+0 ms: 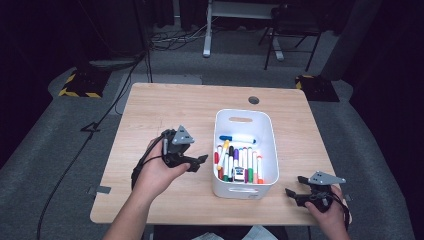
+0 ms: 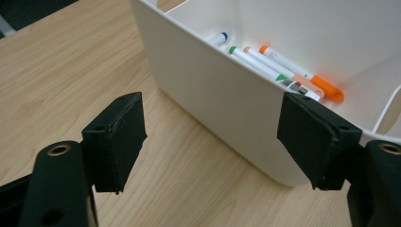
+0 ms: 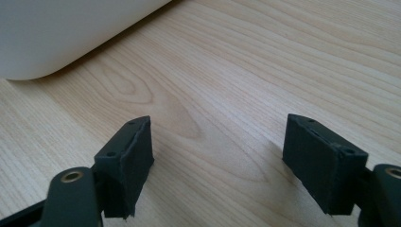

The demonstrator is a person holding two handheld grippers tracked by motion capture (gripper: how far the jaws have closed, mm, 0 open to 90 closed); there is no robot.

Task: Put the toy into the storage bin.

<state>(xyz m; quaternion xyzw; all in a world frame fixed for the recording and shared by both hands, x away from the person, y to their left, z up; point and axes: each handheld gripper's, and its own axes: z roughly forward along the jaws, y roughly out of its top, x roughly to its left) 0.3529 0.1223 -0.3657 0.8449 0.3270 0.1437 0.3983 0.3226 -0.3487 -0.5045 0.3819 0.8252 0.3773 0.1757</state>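
White bin (image 1: 220, 150) of markers (image 1: 239, 165), centre frame: light, rigid, slick plastic; take it by the rim. Left gripper (image 1: 196, 164) spread beside it; right gripper (image 1: 296, 186) spread, empty, lower right.

The left hand-held gripper (image 1: 199, 162) is raised in the person's left hand (image 1: 157, 172), jaws wide apart and empty. The right hand-held gripper (image 1: 295, 187) sits low in the right hand (image 1: 327, 210), jaws also spread with nothing between.
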